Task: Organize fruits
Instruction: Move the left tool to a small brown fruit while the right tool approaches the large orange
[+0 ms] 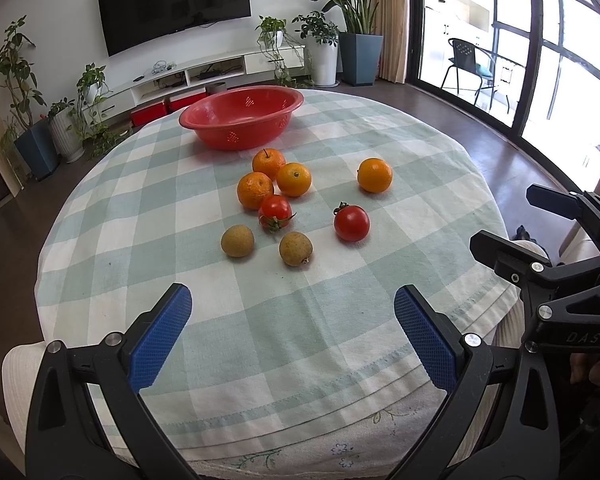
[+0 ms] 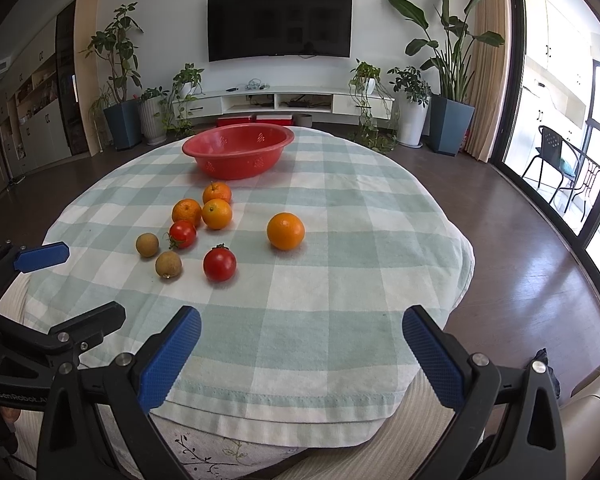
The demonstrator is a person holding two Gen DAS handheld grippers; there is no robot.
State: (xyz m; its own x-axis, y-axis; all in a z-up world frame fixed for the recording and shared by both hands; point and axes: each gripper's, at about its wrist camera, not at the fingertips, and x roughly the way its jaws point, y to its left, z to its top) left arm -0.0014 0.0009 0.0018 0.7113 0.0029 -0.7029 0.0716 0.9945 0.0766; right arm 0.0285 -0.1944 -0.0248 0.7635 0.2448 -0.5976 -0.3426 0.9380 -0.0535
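A red perforated bowl (image 1: 242, 114) (image 2: 238, 150) stands empty at the far side of a round table with a green-checked cloth (image 1: 260, 320) (image 2: 340, 260). In front of it lie three clustered oranges (image 1: 288, 179) (image 2: 217, 213), a lone orange (image 1: 375, 175) (image 2: 285, 231), two tomatoes (image 1: 351, 223) (image 2: 219, 264) and two brown longans (image 1: 295, 248) (image 2: 168, 264). My left gripper (image 1: 292, 320) is open and empty above the near table edge. My right gripper (image 2: 300, 340) is open and empty, also at the near edge, to the right of the left one.
The right gripper shows in the left wrist view (image 1: 548, 240) at the right; the left gripper shows in the right wrist view (image 2: 40, 280) at the left. Beyond the table are a TV, potted plants and dark floor.
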